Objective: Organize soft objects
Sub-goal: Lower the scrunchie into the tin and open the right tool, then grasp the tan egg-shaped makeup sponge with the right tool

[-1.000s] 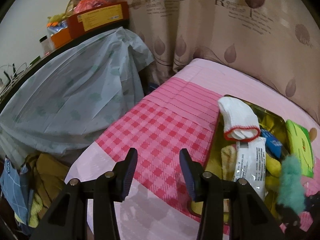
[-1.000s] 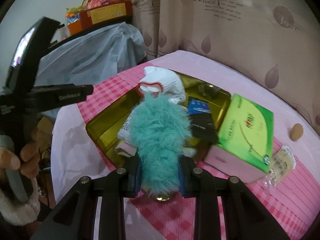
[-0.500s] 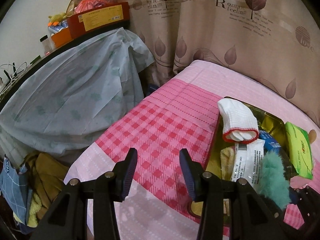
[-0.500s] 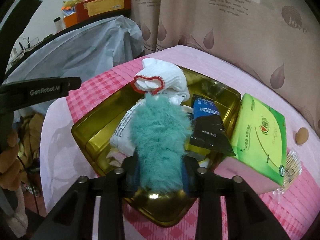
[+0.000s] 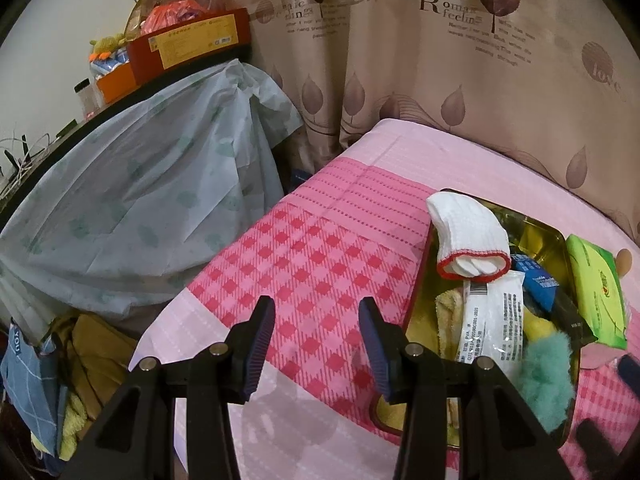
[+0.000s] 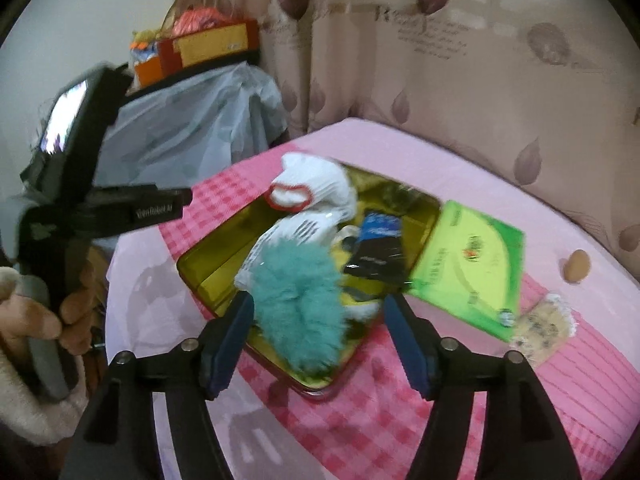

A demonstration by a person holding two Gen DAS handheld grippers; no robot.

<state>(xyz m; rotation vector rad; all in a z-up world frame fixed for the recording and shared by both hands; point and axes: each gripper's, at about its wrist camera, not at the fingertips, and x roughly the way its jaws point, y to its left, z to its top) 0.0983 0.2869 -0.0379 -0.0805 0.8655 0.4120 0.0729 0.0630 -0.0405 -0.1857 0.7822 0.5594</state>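
Observation:
A teal fluffy toy [image 6: 298, 300] lies in the near corner of the yellow tin [image 6: 208, 256], partly on a white packet [image 6: 292, 236]. My right gripper [image 6: 320, 312] straddles the toy; its jaws are opening and the pads stand clear of the fur. A white glove with a red cuff [image 6: 316, 184] rests at the tin's far corner. In the left wrist view my left gripper [image 5: 316, 328] hangs open over the pink checked cloth [image 5: 304, 264], left of the tin [image 5: 416, 308], with nothing between its fingers. The glove [image 5: 468, 236] and the toy [image 5: 548, 376] show there too.
A black and blue packet [image 6: 376, 248] lies in the tin. A green tissue pack [image 6: 468, 264] leans on its right rim, with a small clear packet [image 6: 540, 328] beside it. A covered shelf [image 5: 140, 200] stands left of the table, a curtain [image 5: 440, 60] behind.
The right gripper carried the teal toy over the tin, then spread its jaws and drew back; the toy now lies in the tin. The left gripper has stayed open and still.

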